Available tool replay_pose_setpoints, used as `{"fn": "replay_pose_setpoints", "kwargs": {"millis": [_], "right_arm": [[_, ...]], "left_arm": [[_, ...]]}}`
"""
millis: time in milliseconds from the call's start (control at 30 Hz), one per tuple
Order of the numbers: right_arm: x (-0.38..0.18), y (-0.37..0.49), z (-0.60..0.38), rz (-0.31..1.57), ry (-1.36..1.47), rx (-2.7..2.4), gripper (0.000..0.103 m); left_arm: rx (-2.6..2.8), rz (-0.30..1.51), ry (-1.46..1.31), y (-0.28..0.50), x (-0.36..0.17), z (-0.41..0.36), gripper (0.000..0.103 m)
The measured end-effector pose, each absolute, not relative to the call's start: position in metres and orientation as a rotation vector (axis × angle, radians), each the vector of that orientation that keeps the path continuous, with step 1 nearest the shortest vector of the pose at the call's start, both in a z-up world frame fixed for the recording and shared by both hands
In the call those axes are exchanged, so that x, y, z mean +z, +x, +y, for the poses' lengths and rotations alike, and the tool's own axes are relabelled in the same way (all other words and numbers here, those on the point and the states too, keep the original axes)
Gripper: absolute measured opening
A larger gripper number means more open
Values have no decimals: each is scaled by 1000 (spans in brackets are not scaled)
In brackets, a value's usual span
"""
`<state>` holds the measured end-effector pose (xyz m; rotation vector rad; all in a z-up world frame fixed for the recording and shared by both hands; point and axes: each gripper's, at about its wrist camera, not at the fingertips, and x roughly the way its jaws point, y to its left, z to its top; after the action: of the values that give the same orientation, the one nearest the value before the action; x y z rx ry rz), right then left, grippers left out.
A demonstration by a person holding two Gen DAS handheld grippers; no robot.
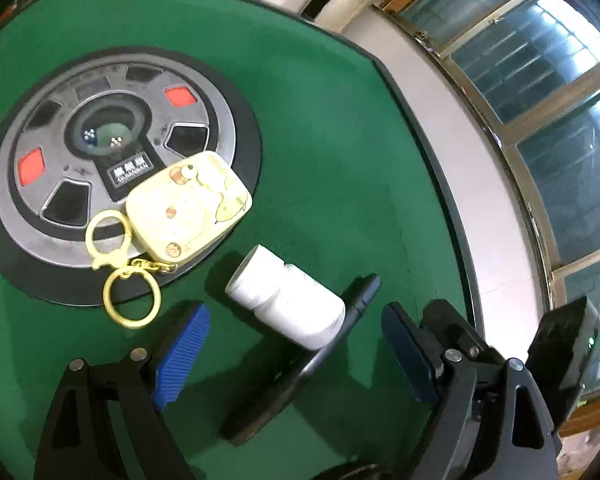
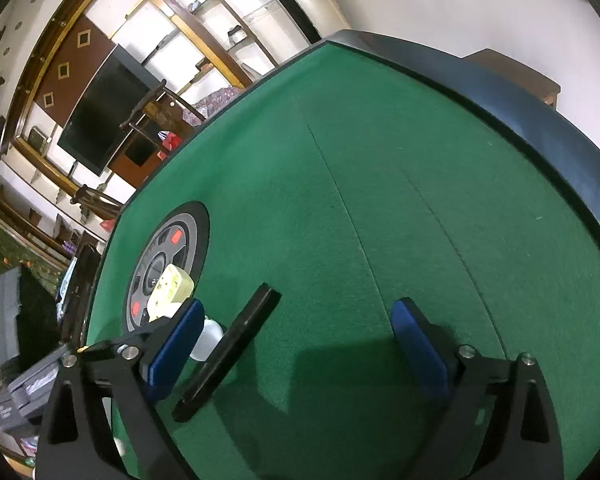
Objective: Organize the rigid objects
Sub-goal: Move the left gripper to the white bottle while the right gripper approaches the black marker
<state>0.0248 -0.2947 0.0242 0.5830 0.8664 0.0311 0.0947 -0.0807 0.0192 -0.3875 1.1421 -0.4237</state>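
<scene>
A white plastic bottle [image 1: 288, 299] lies on its side on the green felt, just ahead of my open, empty left gripper [image 1: 296, 344]. A black pen [image 1: 324, 344] lies under and beside the bottle, running back between the blue pads [image 1: 182, 356]. A cream tin with a gold keyring [image 1: 188, 210] rests on the edge of the round centre console [image 1: 40, 140]. In the right wrist view my right gripper [image 2: 296, 344] is open and empty; the black pen [image 2: 230, 346] lies by its left finger, with the bottle [image 2: 208, 338] and tin [image 2: 170, 290] beyond.
The green felt table [image 2: 380, 200] has a dark raised rim [image 2: 540, 128]. The console holds dice under a dome [image 1: 104, 138]. Windows [image 1: 540, 80] line the wall past the table's right edge. A TV [image 2: 104, 108] and shelves stand behind the table.
</scene>
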Motion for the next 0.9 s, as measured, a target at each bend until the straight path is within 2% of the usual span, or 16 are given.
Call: {"fn": "replay_pose_setpoints", "kwargs": {"millis": [33,133,167,200,533,733,767,900], "right_arm": [[24,25,-295,866,584,31,95],[24,25,-297,863,594,32,95],[23,24,-297,861,600,33,95],[23,24,-299,858,607,35,95],[23,24,-300,855,608,36,95],[22,24,-300,853,611,37,95],[22,24,-300,852,610,38,95],[23,24,-299,852,603,34,96]], "left_arm": [[-426,1142,-372,96,20,-84,86],[-418,1139,-346,101,19,-93,72],[-426,1144,-336,103,18,-96,53],[-450,1153,-333,105,16,-99,48],[-451,1120,-187,78,28,-94,48],[-427,1153,-215,75,20,-91,49],[-411,1123,-206,74,21,-94,52],[-417,1090,-156,70,21,-101,51]]}}
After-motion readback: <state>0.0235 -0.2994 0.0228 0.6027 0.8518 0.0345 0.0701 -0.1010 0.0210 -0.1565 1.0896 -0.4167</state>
